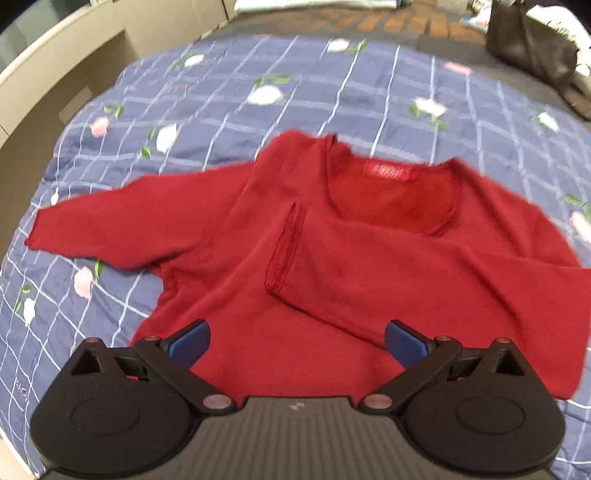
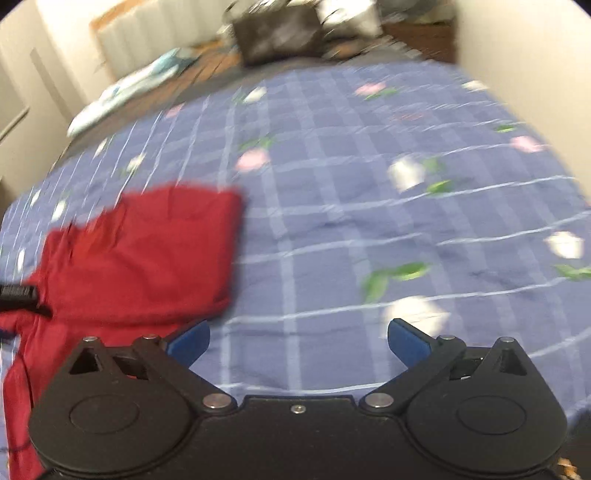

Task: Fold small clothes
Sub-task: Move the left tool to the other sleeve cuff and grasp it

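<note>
A small red long-sleeved sweater (image 1: 295, 251) lies flat on a blue checked floral bedspread (image 1: 221, 92), neckline away from me. Its right sleeve (image 1: 369, 266) is folded across the chest; its left sleeve (image 1: 122, 225) lies spread out to the left. My left gripper (image 1: 297, 345) is open and empty, hovering over the sweater's lower hem. My right gripper (image 2: 299, 341) is open and empty over the bedspread (image 2: 369, 184), to the right of the sweater (image 2: 140, 258). The other gripper's black edge (image 2: 18, 295) shows at the far left of the right wrist view.
A dark bag (image 1: 532, 48) sits past the bed's far edge, also in the right wrist view (image 2: 280, 33). A beige bed frame or wall (image 1: 55, 85) runs along the left. A pale pillow or cloth (image 2: 125, 96) lies beyond the bedspread. The right wrist view is blurred.
</note>
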Demonstrator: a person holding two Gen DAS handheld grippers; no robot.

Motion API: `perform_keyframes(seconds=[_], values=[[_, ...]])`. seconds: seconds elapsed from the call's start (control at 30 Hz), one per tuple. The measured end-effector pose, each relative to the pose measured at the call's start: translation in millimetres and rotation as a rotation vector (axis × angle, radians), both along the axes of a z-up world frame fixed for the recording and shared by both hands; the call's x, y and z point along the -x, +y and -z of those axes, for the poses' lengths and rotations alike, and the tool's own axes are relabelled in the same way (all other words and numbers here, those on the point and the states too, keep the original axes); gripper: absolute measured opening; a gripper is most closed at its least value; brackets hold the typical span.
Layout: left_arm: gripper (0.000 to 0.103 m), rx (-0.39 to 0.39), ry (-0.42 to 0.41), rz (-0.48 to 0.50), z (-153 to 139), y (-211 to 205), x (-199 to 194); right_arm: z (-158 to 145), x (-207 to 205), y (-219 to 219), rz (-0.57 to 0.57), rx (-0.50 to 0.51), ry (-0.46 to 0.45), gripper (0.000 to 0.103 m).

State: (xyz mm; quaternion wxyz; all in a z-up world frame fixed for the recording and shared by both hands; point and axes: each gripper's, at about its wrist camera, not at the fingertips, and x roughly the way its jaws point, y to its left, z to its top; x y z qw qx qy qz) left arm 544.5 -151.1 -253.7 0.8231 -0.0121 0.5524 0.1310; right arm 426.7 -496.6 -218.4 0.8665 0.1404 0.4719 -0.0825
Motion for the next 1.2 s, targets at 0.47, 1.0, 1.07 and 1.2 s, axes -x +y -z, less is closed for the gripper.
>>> perform_keyframes(seconds=[0.47,1.0,1.07,1.2], values=[[0.103,0.003,0.0,-0.159,-53,118,58,-127,15,-65,0.295,0.249,-0.286,0.102],[0.103,-0.019,0.047,-0.424,-48,374,115,-32,-5,233,-0.235,0.004,0.168,0.102],[0.103,-0.041,0.054,-0.43,-39,395,107,-21,7,270,-0.276,-0.009,0.21,0.102],[0.103,-0.086,0.058,-0.455,-21,425,87,3,21,327,-0.314,-0.01,0.286,0.102]])
